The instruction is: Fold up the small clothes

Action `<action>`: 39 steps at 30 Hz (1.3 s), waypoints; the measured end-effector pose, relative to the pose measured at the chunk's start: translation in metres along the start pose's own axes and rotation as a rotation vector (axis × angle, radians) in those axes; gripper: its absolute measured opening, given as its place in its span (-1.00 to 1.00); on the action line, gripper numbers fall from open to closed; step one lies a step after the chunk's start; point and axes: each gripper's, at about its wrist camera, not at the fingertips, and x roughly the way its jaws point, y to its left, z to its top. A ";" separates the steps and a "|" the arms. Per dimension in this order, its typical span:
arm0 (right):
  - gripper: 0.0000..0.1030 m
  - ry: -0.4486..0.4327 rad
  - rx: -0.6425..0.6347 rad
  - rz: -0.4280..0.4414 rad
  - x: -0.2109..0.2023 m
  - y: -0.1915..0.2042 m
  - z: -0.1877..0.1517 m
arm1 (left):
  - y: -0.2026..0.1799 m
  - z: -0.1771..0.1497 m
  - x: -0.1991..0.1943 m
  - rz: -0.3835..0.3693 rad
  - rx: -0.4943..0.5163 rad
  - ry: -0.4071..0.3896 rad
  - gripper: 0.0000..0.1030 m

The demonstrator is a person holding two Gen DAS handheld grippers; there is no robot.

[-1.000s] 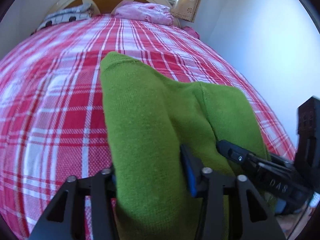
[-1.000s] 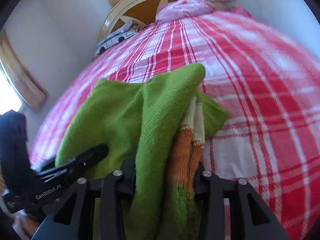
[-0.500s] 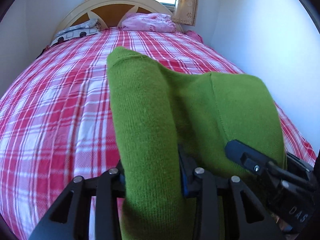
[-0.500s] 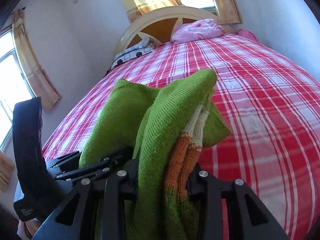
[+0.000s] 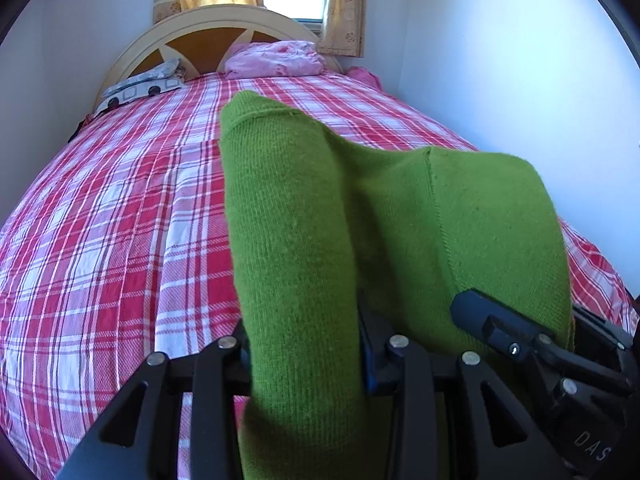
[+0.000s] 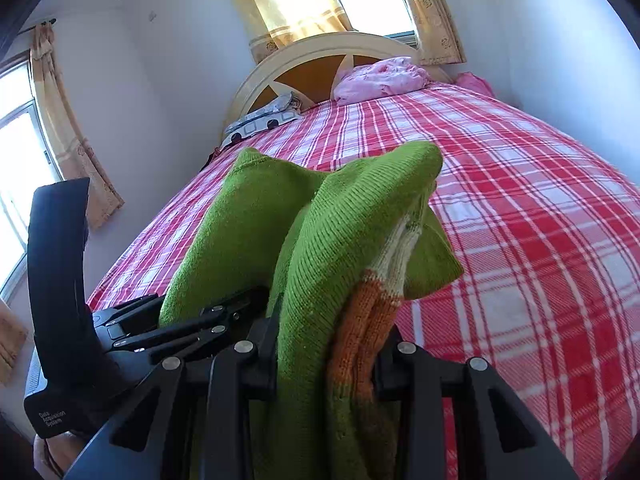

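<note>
Above the plaid bed [image 5: 120, 220], a green knit garment [image 5: 304, 240] is held clamped in the left gripper [image 5: 304, 344] and right gripper [image 6: 326, 344], draped forward beyond both pairs of fingers; lowering it flat is judged next.

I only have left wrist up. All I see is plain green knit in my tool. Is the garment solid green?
Observer: No. The right wrist view shows orange and cream striped bands on the green sweater, next to the right tool.
Operator: Is the right tool gripping the sweater?
Observer: Yes, its fingers are shut on a bunched fold that includes the orange band.
Operator: Anything left of the bed? My view shows only wall there.
Observer: A second curtained window sits on that left wall.
Operator: Does my left tool show there?
Observer: Yes, the left tool is low left, shut on the sweater's other part.
</note>
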 end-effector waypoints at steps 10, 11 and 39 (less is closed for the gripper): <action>-0.34 -0.015 -0.023 -0.085 -0.051 -0.017 -0.014 | -0.039 -0.012 -0.015 -0.056 0.056 -0.018 -0.28; -0.34 -0.015 -0.027 -0.095 -0.055 -0.019 -0.015 | -0.044 -0.014 -0.016 -0.063 0.064 -0.018 -0.28; -0.34 -0.209 0.138 -0.418 -0.179 -0.177 -0.036 | -0.258 0.000 0.006 -0.269 0.342 -0.071 -0.28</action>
